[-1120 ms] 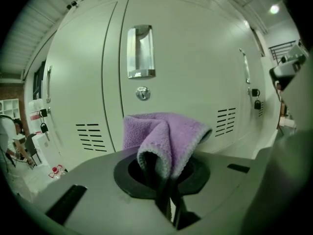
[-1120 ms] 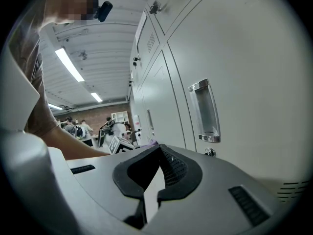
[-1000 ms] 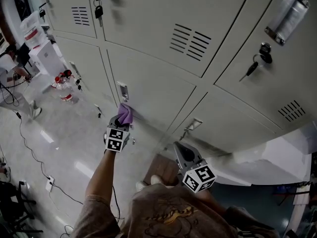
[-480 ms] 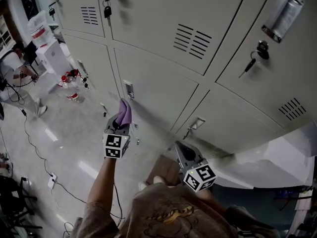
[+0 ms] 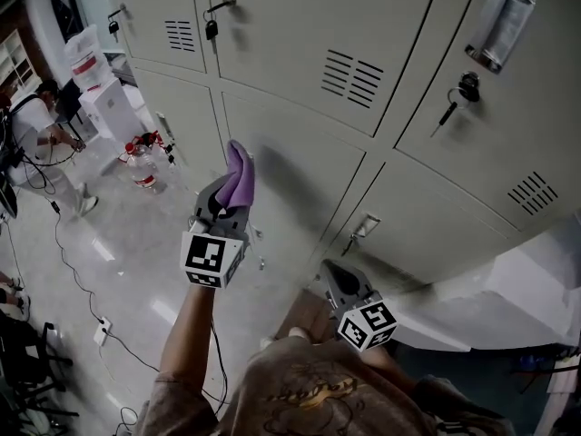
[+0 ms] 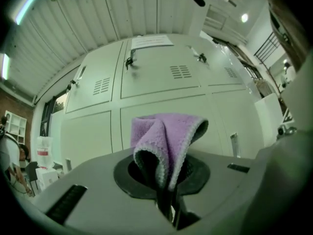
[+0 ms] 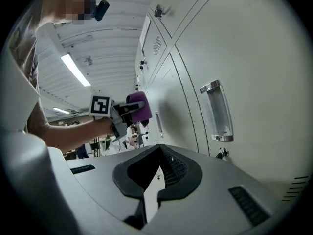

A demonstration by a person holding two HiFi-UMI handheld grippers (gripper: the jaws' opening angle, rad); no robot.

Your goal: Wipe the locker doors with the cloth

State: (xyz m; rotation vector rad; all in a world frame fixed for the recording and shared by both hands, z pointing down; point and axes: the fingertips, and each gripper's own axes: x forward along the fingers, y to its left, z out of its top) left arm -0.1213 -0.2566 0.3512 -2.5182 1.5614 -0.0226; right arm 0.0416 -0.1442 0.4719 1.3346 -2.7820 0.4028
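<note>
— Item, and where?
— Purple cloth (image 5: pixel 239 173), terry pile, folded over on itself. Pinched at its lower end in the left gripper (image 5: pixel 224 209), free end standing up past the jaws. Held near the lower locker door (image 5: pixel 295 166), left of centre; looks just apart from it, contact not confirmable.
— Handling?
— Probably light, soft and limp, with a grippy nap; nothing fragile. Likely to bunch and flop unless pressed flat to the metal. Best taken as now, by the gathered fold, leaving a broad pad free for wiping.
— Snags on the doors?
— Key (image 5: pixel 211 29) hanging in a far-left lock, vent slots (image 5: pixel 352 73), chrome handle (image 5: pixel 497 21) far right: probable catches for a loose edge.
— Second tool?
— Right gripper (image 5: pixel 331 271), nearer and to the right, well apart from the cloth; jaws drawn together, nothing between.
</note>
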